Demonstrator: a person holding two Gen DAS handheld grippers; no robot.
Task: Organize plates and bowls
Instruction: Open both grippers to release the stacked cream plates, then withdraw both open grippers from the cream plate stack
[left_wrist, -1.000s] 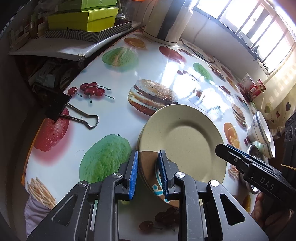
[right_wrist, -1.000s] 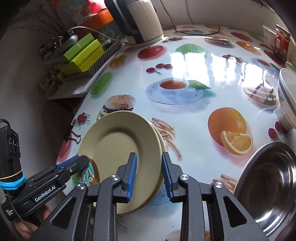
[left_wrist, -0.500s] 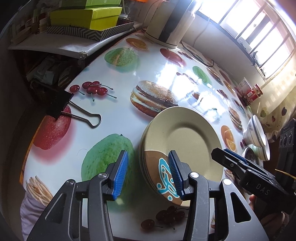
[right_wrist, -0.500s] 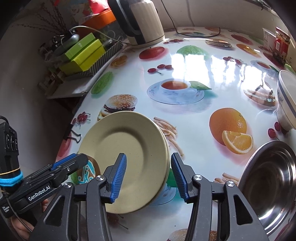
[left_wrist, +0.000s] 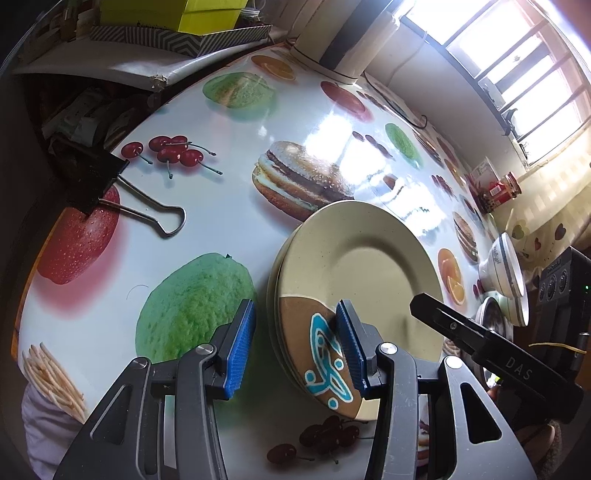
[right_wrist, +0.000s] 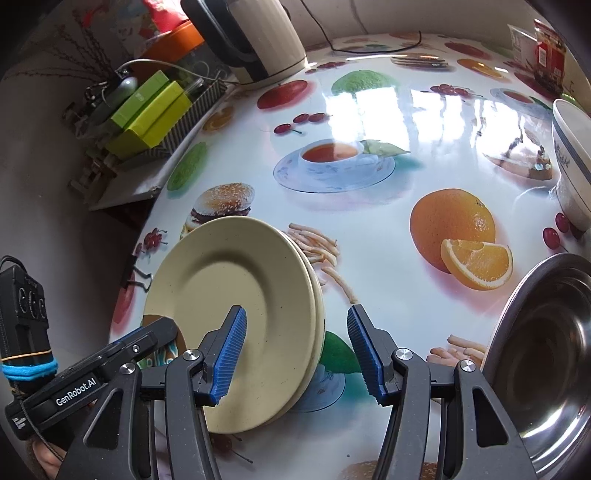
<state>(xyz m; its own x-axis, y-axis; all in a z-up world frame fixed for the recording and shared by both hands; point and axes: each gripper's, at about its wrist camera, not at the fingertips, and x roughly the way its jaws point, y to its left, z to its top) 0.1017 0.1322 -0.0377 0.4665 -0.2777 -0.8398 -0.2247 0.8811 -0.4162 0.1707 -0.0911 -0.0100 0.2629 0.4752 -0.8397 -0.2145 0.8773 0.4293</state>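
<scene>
A stack of cream plates lies flat on the fruit-print table; the top plate has a brown patch with a turquoise pattern at its near rim. My left gripper is open, its blue pads either side of the stack's near-left rim without pressing it. In the right wrist view my right gripper is open too, straddling the right rim of the plates, pads clear. White bowls with grey-blue stripes stand to the right, next to a steel bowl.
A black binder clip sits on the table's left edge. A kettle and a tray of green boxes stand at the back left. A red jar is at the far right. A white bowl stands beyond the steel one.
Both grippers were shut on the top plate's rim and have opened their jaws. The plate now rests on the stack, released. Neither hand has shifted much.
</scene>
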